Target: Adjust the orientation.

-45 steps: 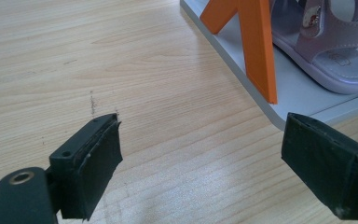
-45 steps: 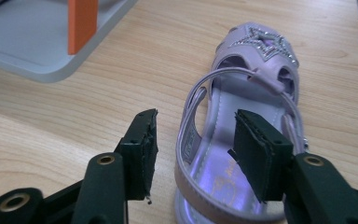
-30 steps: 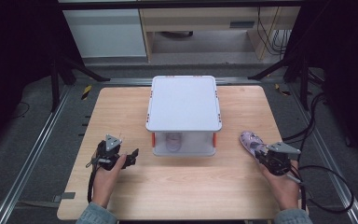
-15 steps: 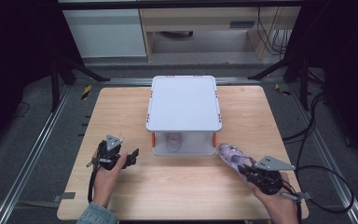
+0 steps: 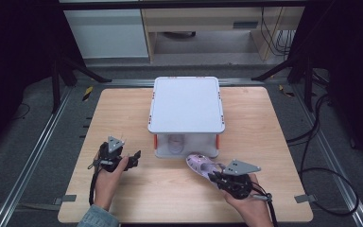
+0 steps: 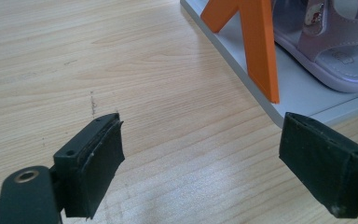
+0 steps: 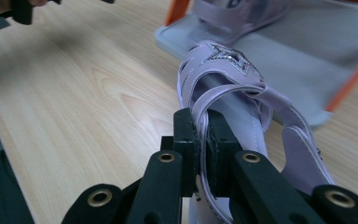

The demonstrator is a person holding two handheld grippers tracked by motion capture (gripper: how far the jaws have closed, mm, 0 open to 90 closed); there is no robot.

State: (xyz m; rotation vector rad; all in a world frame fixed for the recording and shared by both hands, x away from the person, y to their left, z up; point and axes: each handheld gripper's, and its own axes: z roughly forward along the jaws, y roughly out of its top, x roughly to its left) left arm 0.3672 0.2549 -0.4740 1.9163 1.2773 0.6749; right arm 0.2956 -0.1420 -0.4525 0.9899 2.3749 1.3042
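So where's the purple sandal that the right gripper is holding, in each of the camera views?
High view: held sandal at lower centre, just in front of the rack, pinched by the right gripper.
Left gripper view: not in it; the sandal there is its mate, on the rack's bottom shelf.
Right gripper view: centre, strap between the fingers.
Shared landmark: the rack's orange leg.

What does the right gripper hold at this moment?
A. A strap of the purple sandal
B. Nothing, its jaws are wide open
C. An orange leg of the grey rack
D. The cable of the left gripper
A: in the right gripper view the right gripper has its jaws pressed together on a strap of the purple sandal, whose toe points toward the grey rack.
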